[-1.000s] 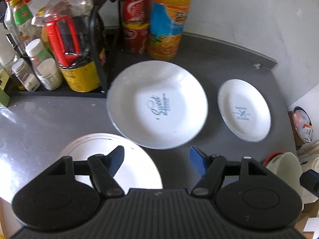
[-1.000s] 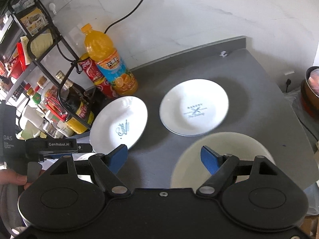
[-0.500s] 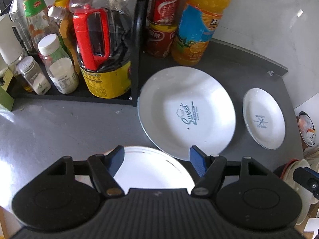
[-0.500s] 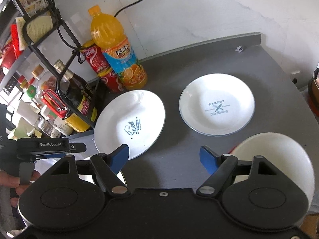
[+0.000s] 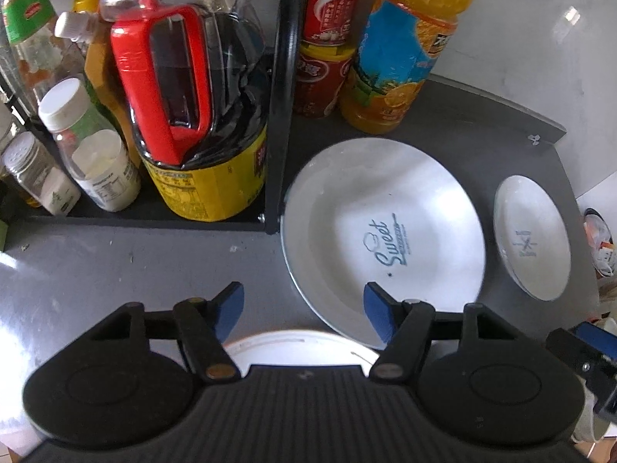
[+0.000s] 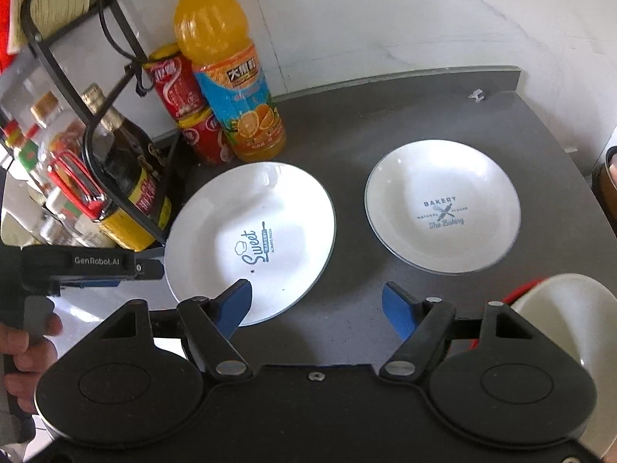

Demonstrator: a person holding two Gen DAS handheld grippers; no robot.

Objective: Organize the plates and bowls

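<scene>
Standing at the dark countertop (image 6: 385, 123), I read the scene from the left side across. A black rack (image 5: 279, 115) of bottles and jars filled the left end, with stacked red cans (image 6: 185, 104) and an orange juice bottle (image 6: 227, 73) just beside it. Low in the left wrist view, a white dish (image 5: 300, 351) lay directly under the left gripper (image 5: 300, 305), whose blue-tipped jaws were spread wide with nothing between them. Next came the "Sweet" plate (image 6: 250, 239), flat on the counter with its left rim at the foot of the rack. The right gripper (image 6: 316, 305) hovered near that plate's front edge, its jaws likewise parted and empty. Farther right, apart from the first, sat the "Bakery" plate (image 6: 443, 206), also flat and alone. At the far right edge a white bowl (image 6: 570, 316) stood by itself, with something red showing behind it. To my eye the sorting had barely begun: every piece lay separately, nothing was stacked, and gathering the plates together and the bowls together all remained to do.
</scene>
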